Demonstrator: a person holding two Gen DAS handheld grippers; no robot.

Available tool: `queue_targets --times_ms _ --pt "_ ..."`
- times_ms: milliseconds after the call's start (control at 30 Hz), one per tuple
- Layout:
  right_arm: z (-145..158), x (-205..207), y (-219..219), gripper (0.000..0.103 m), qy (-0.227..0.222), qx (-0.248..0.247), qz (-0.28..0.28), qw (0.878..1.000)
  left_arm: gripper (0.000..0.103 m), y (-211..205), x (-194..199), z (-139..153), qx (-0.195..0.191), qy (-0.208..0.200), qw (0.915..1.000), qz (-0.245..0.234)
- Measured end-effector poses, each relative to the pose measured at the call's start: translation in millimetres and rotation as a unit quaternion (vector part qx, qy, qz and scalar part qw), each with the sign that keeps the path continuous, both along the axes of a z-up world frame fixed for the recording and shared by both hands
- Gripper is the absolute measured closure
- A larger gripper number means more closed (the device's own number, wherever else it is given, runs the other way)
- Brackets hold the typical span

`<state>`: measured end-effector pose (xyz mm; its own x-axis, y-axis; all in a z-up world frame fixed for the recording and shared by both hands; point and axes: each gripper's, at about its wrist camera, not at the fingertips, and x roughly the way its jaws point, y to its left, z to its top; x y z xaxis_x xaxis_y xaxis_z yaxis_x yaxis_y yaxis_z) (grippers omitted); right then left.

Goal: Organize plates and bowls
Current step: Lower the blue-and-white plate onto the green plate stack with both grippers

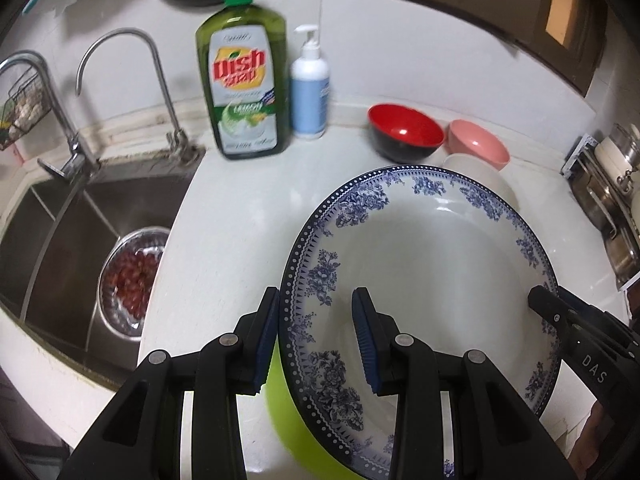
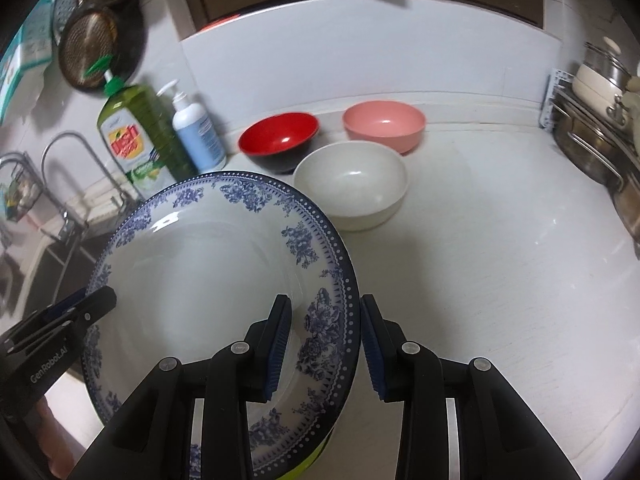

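Just in front of the white bowl, you've got the blue-patterned plate lifted over the desk, left gripper and right gripper jaws clamped on opposite rims. Glazed ceramic: stiff, heavy-ish, slippery, chippable. Keep gripping the rims.

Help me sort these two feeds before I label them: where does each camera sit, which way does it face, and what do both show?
Left wrist: rides the left gripper, looking down along its fingers at the blue-patterned plate, toward the sink and dish soap bottle; the right gripper shows at right.
Right wrist: rides the right gripper, facing the same plate and the red bowl, pink bowl and white bowl; the left gripper shows at left.
Shared: plate straddled at opposite rims, bowls, soap bottle.
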<state>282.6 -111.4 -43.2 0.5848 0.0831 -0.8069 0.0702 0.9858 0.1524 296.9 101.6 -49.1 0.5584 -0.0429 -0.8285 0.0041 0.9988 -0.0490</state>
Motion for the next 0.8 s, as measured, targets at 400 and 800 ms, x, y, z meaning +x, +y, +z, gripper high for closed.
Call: queue_targets --times_ms 400,800 --pt "-30 -3 18 0.067 0.047 -0.012 0.031 0.998 0.067 12 -11 -38 -0.002 0.056 0.9982 0.020" --pt "-55 -3 24 0.066 0.080 -0.018 0.046 0.996 0.067 12 -11 -61 0.005 0.086 0.9960 0.024"
